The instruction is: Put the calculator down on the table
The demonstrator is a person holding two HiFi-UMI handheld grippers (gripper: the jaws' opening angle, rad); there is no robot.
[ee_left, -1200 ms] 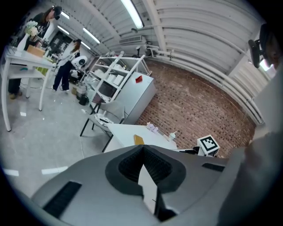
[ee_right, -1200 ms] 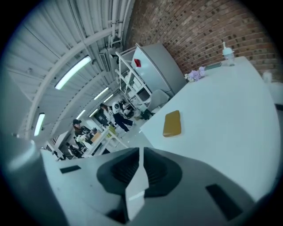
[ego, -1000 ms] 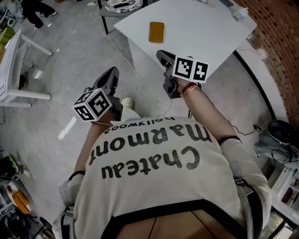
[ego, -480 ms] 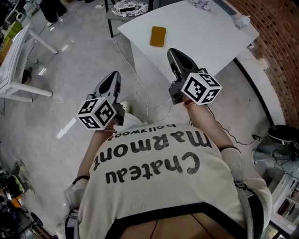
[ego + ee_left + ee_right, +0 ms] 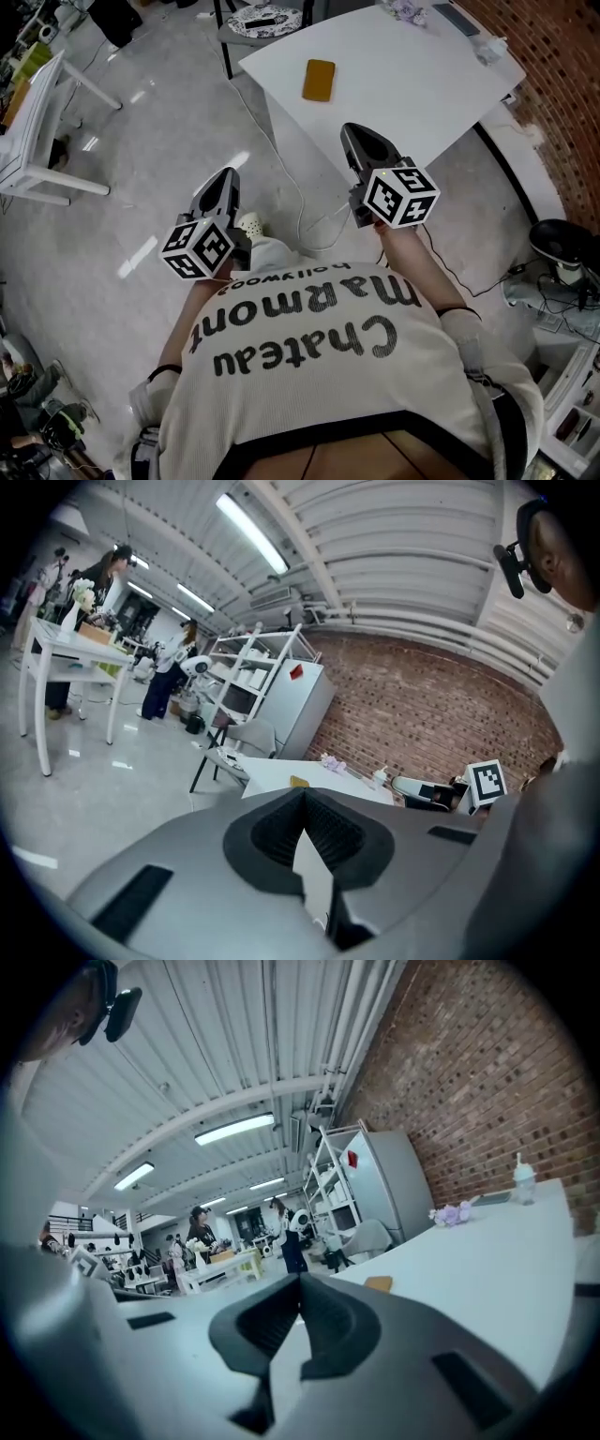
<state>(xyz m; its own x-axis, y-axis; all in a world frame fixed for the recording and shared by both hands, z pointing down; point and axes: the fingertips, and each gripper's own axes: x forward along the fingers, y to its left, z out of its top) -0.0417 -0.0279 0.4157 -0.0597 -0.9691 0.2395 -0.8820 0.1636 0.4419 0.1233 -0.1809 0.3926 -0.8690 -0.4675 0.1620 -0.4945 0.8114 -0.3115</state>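
Observation:
A flat orange object [image 5: 319, 80], likely the calculator, lies by itself on the white table [image 5: 422, 75], near its left edge. It is also visible as a small orange patch [image 5: 298, 782] in the left gripper view and as the same patch [image 5: 379, 1283] in the right gripper view. My right gripper [image 5: 354, 131] hovers at the table's near edge, pointing at the table, shut with nothing in it. My left gripper [image 5: 228, 178] hangs over the floor left of the table, also shut and empty. Both are well short of the orange object.
A white cable [image 5: 281, 159] runs across the grey floor beside the table. A second white table [image 5: 28, 122] stands at the far left, and a chair with a patterned seat [image 5: 267, 17] behind the table. Small items [image 5: 412, 9] sit at the table's far end. A brick wall [image 5: 562, 112] lies to the right.
My right gripper has rolled so its marker cube faces up, and has lifted a little toward the table. My left gripper has shifted slightly. The orange object has not moved.

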